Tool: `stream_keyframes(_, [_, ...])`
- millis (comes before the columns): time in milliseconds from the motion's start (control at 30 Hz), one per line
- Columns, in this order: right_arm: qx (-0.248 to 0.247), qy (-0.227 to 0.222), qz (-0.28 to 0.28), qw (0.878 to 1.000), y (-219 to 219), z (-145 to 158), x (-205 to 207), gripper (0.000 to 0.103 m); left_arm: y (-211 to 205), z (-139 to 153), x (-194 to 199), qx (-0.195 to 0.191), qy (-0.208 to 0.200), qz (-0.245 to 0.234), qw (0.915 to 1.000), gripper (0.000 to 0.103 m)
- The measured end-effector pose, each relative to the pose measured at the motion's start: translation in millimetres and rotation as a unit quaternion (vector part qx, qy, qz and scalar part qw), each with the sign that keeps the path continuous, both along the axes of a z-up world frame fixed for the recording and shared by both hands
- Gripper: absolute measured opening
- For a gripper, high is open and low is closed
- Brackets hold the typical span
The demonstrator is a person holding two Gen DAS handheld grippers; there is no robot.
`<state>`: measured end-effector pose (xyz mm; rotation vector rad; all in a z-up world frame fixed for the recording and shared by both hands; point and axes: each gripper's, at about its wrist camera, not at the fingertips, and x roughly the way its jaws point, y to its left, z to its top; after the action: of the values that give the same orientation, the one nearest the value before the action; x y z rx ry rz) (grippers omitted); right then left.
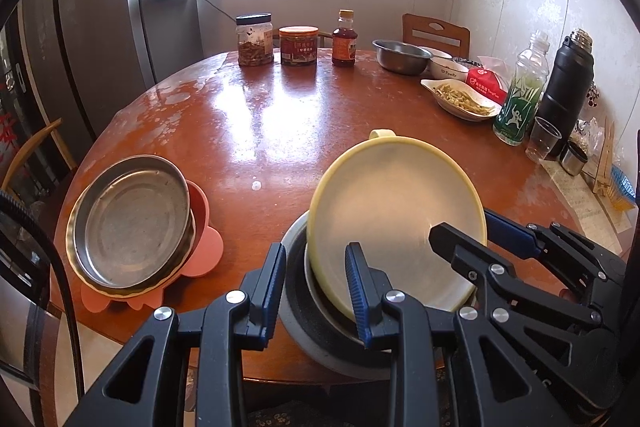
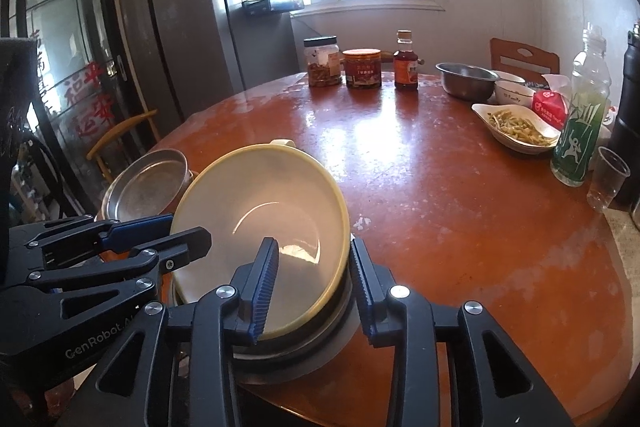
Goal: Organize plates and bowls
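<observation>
Round wooden table [image 1: 248, 131], yellow bowl [image 1: 384, 211] tilted inside grey bowl [image 1: 304, 331] between both grippers, left gripper [image 1: 316, 291] clamping the grey rim, right gripper [image 2: 314, 287] straddling yellow rim, pads apart, steel plate [image 1: 132, 223] further left.

A shallow, pale yellow plastic bowl [image 1: 394, 215] with a small rim handle sits tilted inside a grey, dark-lined bowl [image 1: 308, 339] at the table's near edge. Left of them, a round steel plate [image 1: 134, 219] rests tilted on a pink plastic dish [image 1: 204, 247].
</observation>
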<state>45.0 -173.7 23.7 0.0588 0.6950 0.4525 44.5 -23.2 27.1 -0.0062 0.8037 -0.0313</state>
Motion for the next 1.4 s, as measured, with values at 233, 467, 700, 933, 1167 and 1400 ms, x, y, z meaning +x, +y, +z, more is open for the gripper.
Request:
stream_keyframes(233, [0.01,-0.007,-0.005,1.0,-4.3,6.8,-4.0,0.047,11.6,6.8,-5.6,-0.008,-0.007,0.008,0.9999,0.041])
stream_keyframes(467, [0.026,-0.004,-0.021,0.999,-16.3,12.2,-5.4,0.059,17.9,9.9,-7.7,-0.017,-0.009,0.007,0.9998,0.052])
stream_keyframes(700, [0.038,0.019,-0.034,0.999,-25.6,5.5,-4.5,0.068,19.1,7.0,-9.2,-0.038,-0.001,-0.01,0.9992,0.054])
stream_keyframes(933, [0.051,0.05,-0.034,0.997,-27.7,-7.3,-1.5,0.07,21.6,-2.1,-6.1,-0.044,0.009,-0.009,0.999,0.059])
stream_keyframes(1167, [0.06,0.069,-0.031,0.995,-23.3,-14.9,1.4,0.074,22.9,-12.4,0.3,-0.061,0.023,-0.013,0.9978,0.061])
stream_keyframes(1400, [0.078,0.102,-0.021,0.992,-17.3,-27.1,9.4,0.074,25.5,-23.3,9.4,-0.077,0.039,-0.008,0.9962,0.063])
